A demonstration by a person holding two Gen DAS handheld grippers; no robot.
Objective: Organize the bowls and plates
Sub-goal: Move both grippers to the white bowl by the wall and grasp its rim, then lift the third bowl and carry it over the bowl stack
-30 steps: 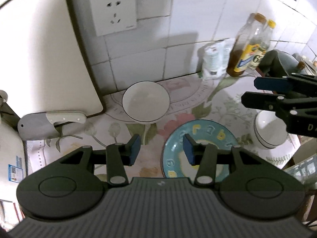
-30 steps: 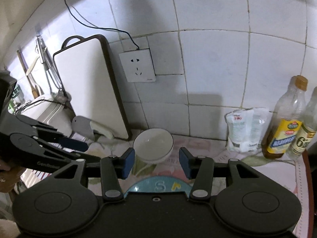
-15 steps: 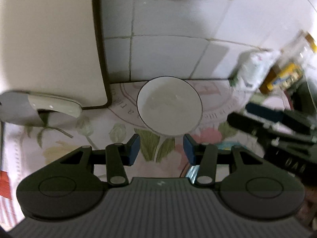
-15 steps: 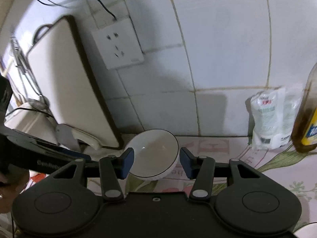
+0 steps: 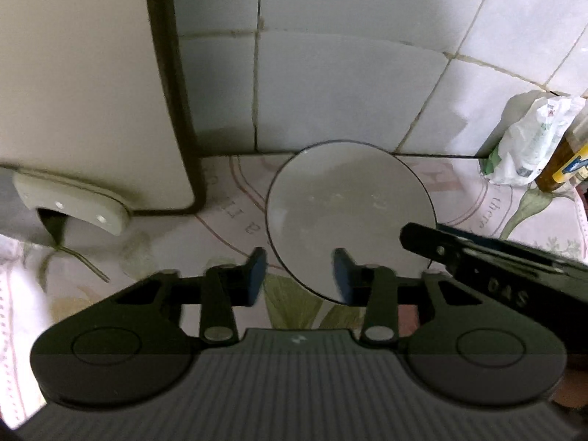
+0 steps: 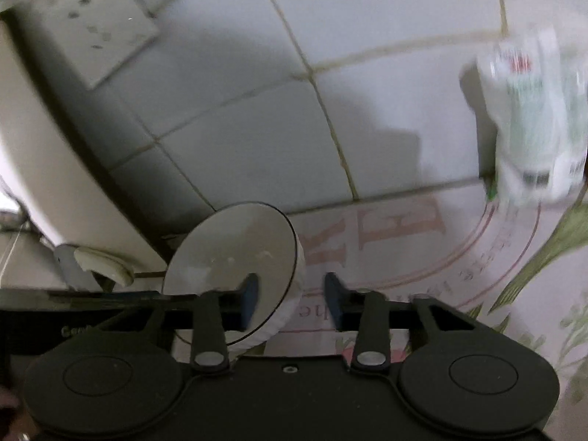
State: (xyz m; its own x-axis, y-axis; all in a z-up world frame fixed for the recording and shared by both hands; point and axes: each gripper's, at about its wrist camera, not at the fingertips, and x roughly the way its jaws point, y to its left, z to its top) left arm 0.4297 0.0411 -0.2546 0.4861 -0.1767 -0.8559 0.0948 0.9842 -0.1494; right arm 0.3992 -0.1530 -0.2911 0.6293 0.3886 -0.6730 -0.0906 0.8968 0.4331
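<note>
A white bowl (image 5: 349,213) with a thin dark rim stands on the flowered cloth close to the tiled wall. My left gripper (image 5: 298,275) is open, its jaws straddling the bowl's near left rim. My right gripper (image 6: 290,299) is open; its left finger is inside the bowl (image 6: 235,257) and its right finger is outside, so the bowl's right wall stands between the jaws. The right gripper's fingers (image 5: 477,253) reach over the bowl's right rim in the left wrist view. The blue plate is out of view.
A white cutting board (image 5: 81,73) leans on the wall at the left, with a cleaver handle (image 5: 73,202) at its foot. A white-green packet (image 5: 529,139) and a bottle (image 5: 566,161) stand at the right. A wall socket (image 6: 92,33) is above.
Both grippers have moved forward and down to the white bowl. The blue plate and the second bowl have dropped out of view. Both grippers stay open.
</note>
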